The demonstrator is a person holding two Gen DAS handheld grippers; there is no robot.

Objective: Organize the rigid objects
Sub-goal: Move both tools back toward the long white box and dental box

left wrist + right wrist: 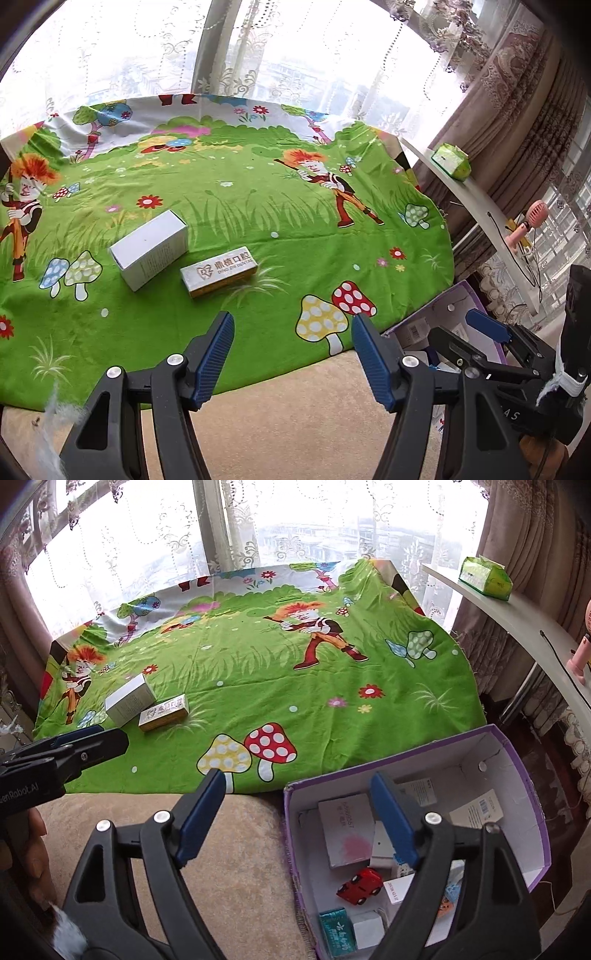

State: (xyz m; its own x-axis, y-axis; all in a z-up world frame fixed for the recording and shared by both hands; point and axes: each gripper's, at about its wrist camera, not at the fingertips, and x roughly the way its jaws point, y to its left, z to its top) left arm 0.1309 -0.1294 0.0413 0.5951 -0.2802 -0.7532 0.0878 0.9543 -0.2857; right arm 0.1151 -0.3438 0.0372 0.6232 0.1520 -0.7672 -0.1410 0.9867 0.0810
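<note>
A white box (149, 250) and a smaller gold-edged dental box (218, 270) lie side by side on the green cartoon cloth (280, 229); both also show in the right wrist view, the white box (129, 704) and the dental box (164, 712). My left gripper (292, 354) is open and empty, a little short of the dental box. My right gripper (297, 818) is open and empty above the near left rim of the purple storage box (517, 775), which holds a red toy car (360, 886), a teal packet (336, 934) and several small boxes.
A beige surface (240, 849) lies in front of the cloth. A white shelf (517, 624) at the right carries a green tissue pack (485, 578) and a pink handheld fan (528, 221). Curtains and a window stand behind.
</note>
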